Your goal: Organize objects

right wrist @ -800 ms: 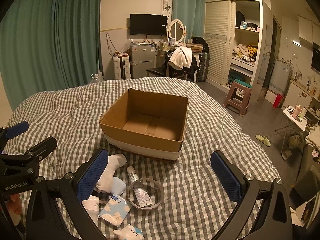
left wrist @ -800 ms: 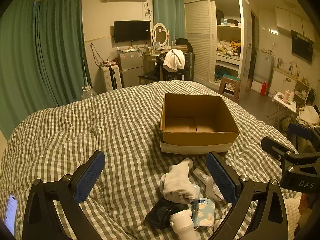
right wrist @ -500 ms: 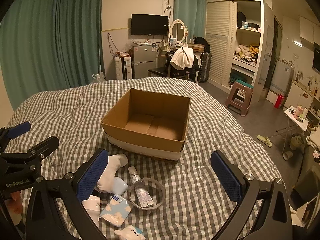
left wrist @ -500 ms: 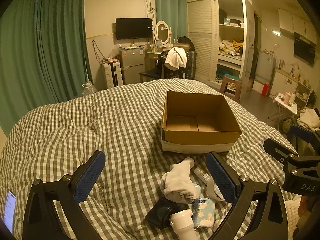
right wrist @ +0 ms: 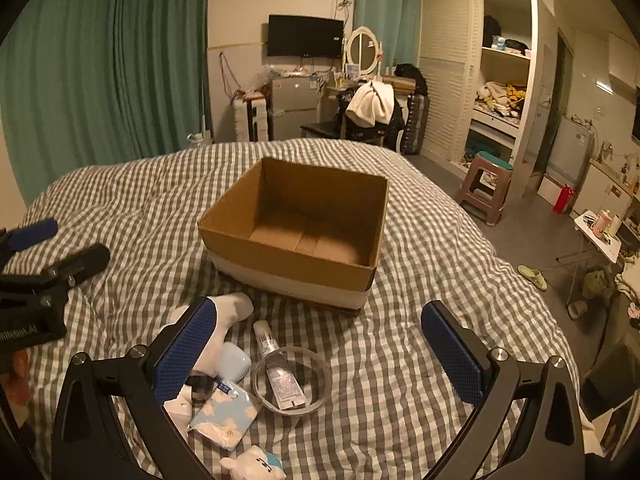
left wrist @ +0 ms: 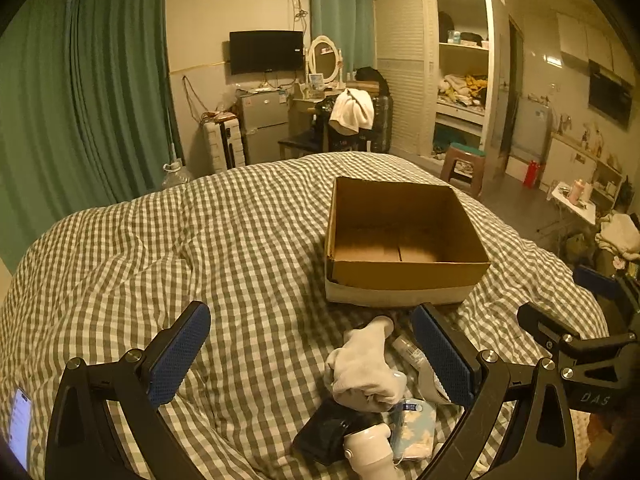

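Note:
An open, empty cardboard box (left wrist: 404, 240) (right wrist: 296, 232) sits on the checked bed. In front of it lies a pile: a white sock (left wrist: 364, 364) (right wrist: 228, 312), a clear tube (right wrist: 278, 368) inside a tape ring (right wrist: 292, 380), a blue tissue pack (right wrist: 224, 416) (left wrist: 412, 432), a black item (left wrist: 332, 436), a white bottle (left wrist: 370, 456) and a small plush (right wrist: 252, 466). My left gripper (left wrist: 312, 356) is open above the pile. My right gripper (right wrist: 320, 352) is open over the tube and ring. Neither holds anything.
The checked duvet (left wrist: 160, 264) covers the bed. A phone (left wrist: 18, 424) lies at the near left edge. Beyond the bed stand a fridge (right wrist: 292, 108), a chair with a white towel (right wrist: 370, 104), a wardrobe (right wrist: 480, 80) and a stool (right wrist: 486, 184).
Both grippers have tilted down and edged forward a little, so the box and pile sit slightly lower and closer in view. Nothing was grasped.

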